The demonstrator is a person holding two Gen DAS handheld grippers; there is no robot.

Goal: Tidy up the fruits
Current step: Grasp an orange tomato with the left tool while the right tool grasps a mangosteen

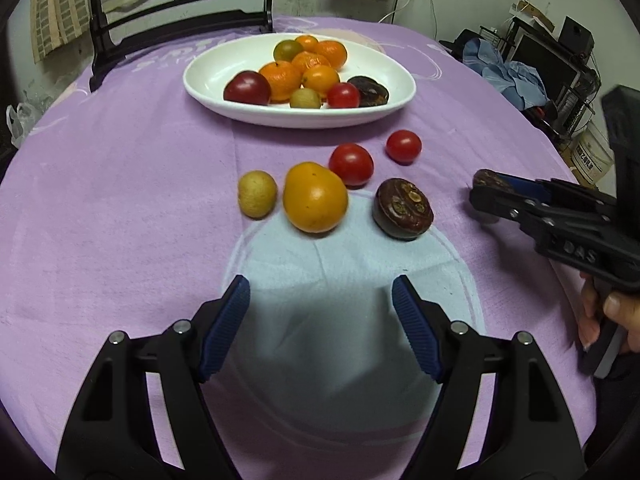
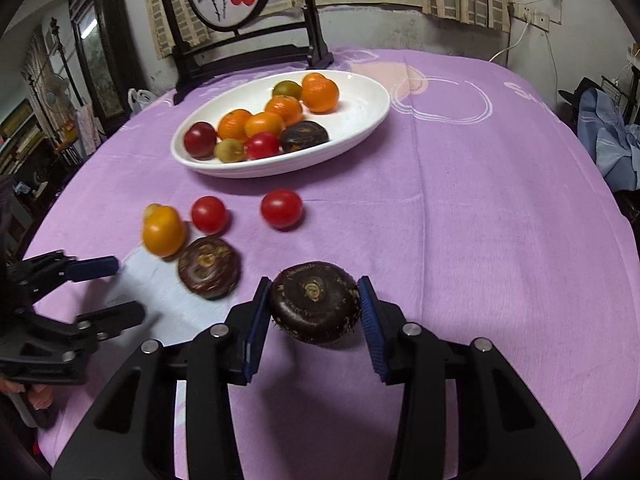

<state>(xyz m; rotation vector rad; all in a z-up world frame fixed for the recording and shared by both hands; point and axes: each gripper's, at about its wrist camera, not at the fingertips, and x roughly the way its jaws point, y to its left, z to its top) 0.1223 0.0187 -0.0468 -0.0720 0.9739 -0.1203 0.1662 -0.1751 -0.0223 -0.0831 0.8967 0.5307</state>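
Fruits (image 1: 316, 74) heaped in white dish (image 1: 208, 76)

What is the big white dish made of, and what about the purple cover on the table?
The white dish looks like glazed ceramic, though it might be hard plastic: smooth, glossy, with bright glints on its rim. The purple cover looks like soft, fuzzy cloth, maybe fleece or towelling: matte, with a fine nap and printed white lines.

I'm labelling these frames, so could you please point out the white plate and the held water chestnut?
white plate (image 2: 360, 128), right wrist view, bare inner rim.
held water chestnut (image 2: 314, 300), right wrist view, top face.
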